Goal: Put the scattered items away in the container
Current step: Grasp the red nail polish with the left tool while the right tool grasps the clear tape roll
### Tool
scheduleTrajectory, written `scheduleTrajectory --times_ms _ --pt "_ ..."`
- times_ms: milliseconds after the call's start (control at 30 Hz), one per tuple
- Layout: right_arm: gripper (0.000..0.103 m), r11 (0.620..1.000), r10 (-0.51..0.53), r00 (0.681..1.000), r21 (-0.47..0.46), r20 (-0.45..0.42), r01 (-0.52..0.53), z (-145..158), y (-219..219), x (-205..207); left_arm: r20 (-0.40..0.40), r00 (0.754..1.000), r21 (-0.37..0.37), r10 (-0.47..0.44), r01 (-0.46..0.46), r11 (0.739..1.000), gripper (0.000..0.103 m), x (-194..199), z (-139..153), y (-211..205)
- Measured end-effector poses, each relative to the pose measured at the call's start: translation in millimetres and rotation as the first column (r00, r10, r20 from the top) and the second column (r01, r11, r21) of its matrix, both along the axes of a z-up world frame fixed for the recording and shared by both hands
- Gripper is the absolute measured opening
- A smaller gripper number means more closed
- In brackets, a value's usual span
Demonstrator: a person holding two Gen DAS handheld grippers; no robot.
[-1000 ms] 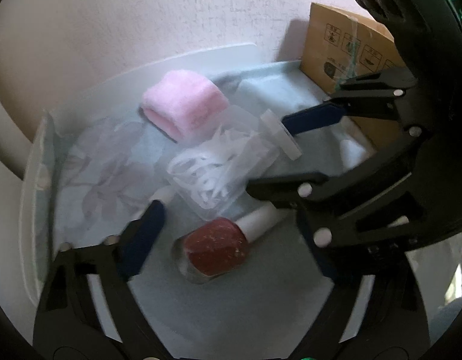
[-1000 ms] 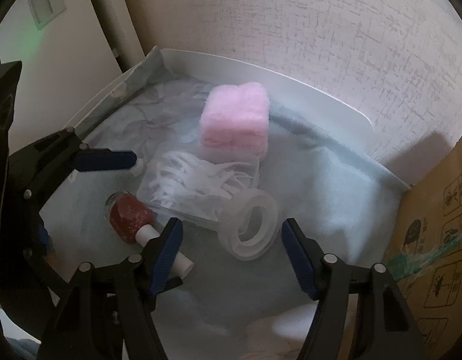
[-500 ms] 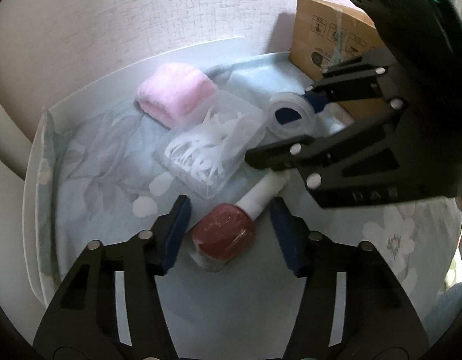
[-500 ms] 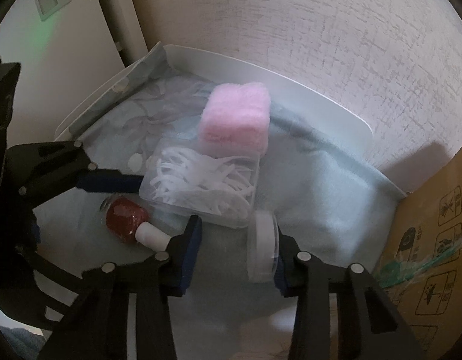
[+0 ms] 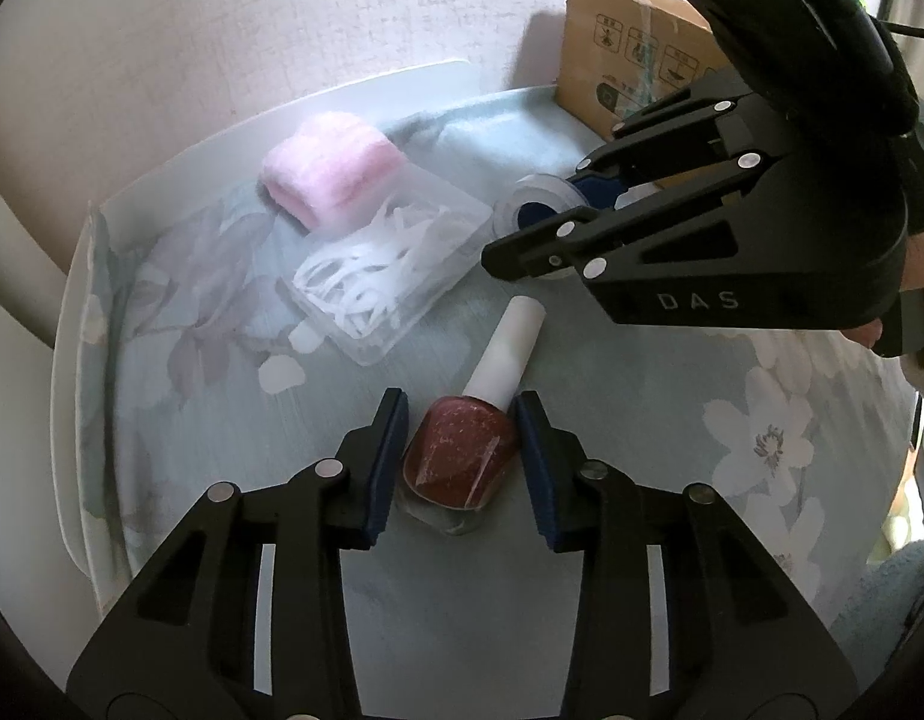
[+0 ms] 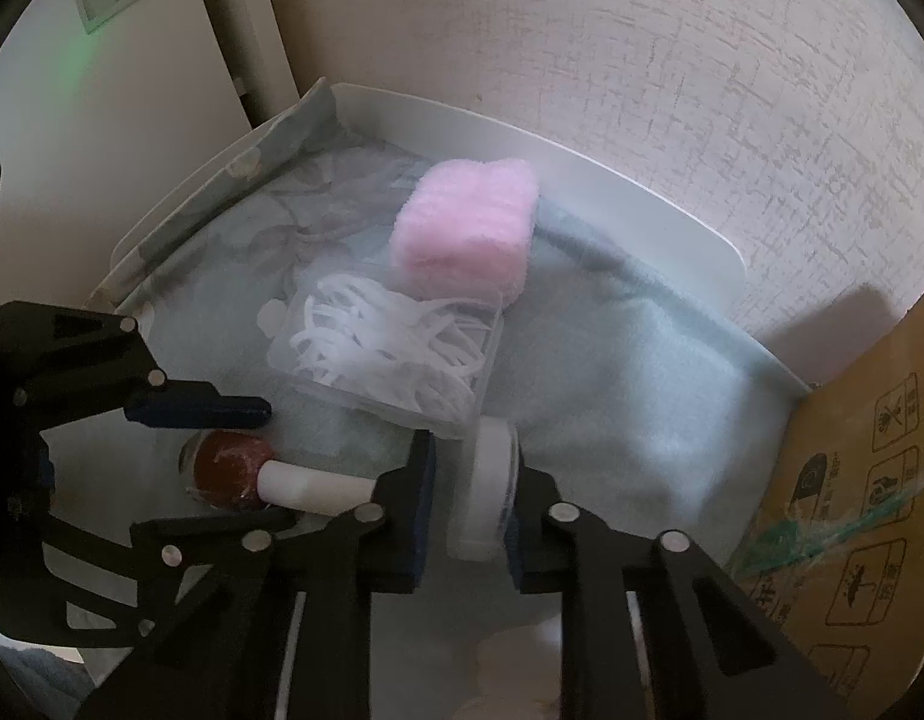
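Observation:
A dark red nail polish bottle (image 5: 462,459) with a white cap lies on the flowered cloth. My left gripper (image 5: 461,456) is shut on the bottle, one pad on each side. The bottle also shows in the right wrist view (image 6: 231,471). My right gripper (image 6: 469,495) is shut on a clear tape roll (image 6: 486,489) held on edge; the roll also shows in the left wrist view (image 5: 537,207). A clear box of white strips (image 5: 390,264) and a pink folded towel (image 5: 330,171) lie behind.
A brown cardboard box (image 6: 870,510) stands at the right against the textured wall. A white tray rim (image 6: 582,150) runs along the back and left. White round pads (image 6: 510,660) lie near the bottom of the right wrist view.
My left gripper has closed in onto the nail polish bottle. My right gripper has closed on the tape roll and tipped it up on edge.

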State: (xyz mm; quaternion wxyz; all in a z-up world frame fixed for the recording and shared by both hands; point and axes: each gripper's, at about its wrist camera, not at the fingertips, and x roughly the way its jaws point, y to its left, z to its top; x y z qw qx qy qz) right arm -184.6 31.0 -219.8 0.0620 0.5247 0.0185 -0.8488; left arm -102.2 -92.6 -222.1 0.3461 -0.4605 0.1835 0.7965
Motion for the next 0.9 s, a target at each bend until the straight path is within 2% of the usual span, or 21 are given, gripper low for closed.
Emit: scheduleTrajectory --times_ms 333,600,700,900 --pt "0.010 0.998 -0.032 0.999 -0.057 -0.008 0.032 11 -4 7 0.053 0.991 0.028 0.121 -0.123 0.992 0.032 -4 2 -20" --pt "0.010 0.992 -0.059 0.998 -0.110 -0.028 0.055 26 -4 8 0.063 0.977 0.048 0.205 -0.209 0.977 0.031 -9 7 -24" --pt "0.010 0.990 -0.066 0.997 -0.129 -0.042 0.060 36 1 11 0.056 0.971 0.034 0.230 -0.232 0.972 0.031 -6 13 -31" --pt "0.010 0.993 -0.059 0.997 -0.101 -0.059 0.053 44 -6 13 0.044 0.963 0.012 0.265 -0.266 0.964 0.029 2 24 -45"
